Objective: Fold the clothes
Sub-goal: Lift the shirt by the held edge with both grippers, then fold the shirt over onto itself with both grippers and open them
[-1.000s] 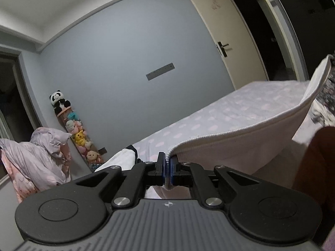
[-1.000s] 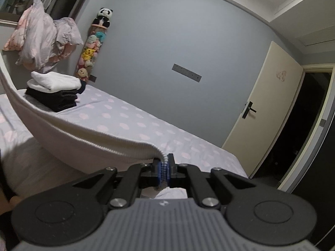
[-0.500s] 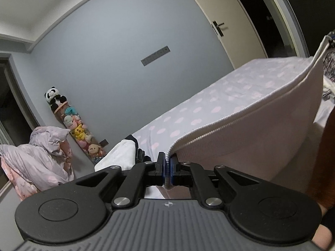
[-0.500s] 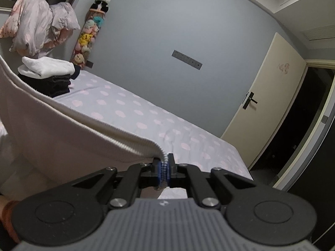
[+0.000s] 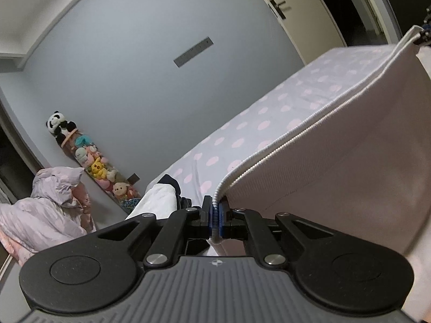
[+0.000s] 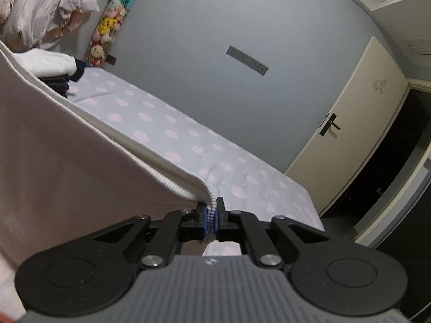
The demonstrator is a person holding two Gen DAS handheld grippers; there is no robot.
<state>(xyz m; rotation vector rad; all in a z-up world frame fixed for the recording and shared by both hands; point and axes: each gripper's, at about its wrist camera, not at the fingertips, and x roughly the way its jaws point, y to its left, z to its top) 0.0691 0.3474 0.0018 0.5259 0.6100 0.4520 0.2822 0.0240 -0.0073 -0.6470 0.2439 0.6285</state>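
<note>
A pale pink garment (image 5: 336, 158) with a white ribbed hem hangs stretched between my two grippers above the bed. My left gripper (image 5: 215, 215) is shut on one corner of the hem. My right gripper (image 6: 212, 216) is shut on the other corner; the garment (image 6: 67, 167) spreads to its left. The right gripper also shows at the far right edge of the left wrist view (image 5: 424, 33). The cloth's lower part is hidden below both views.
The bed (image 6: 188, 145) has a lilac sheet with pink spots. A stack of folded clothes (image 6: 51, 67), white on black, lies at its far end. A bundled duvet (image 5: 40, 215), hanging plush toys (image 5: 91, 161) and a cream door (image 6: 350, 140) stand around.
The hem has gone from sagging to pulled taut and straighter between the grippers. Both grippers have tilted and moved closer over the bed, still shut on the garment.
</note>
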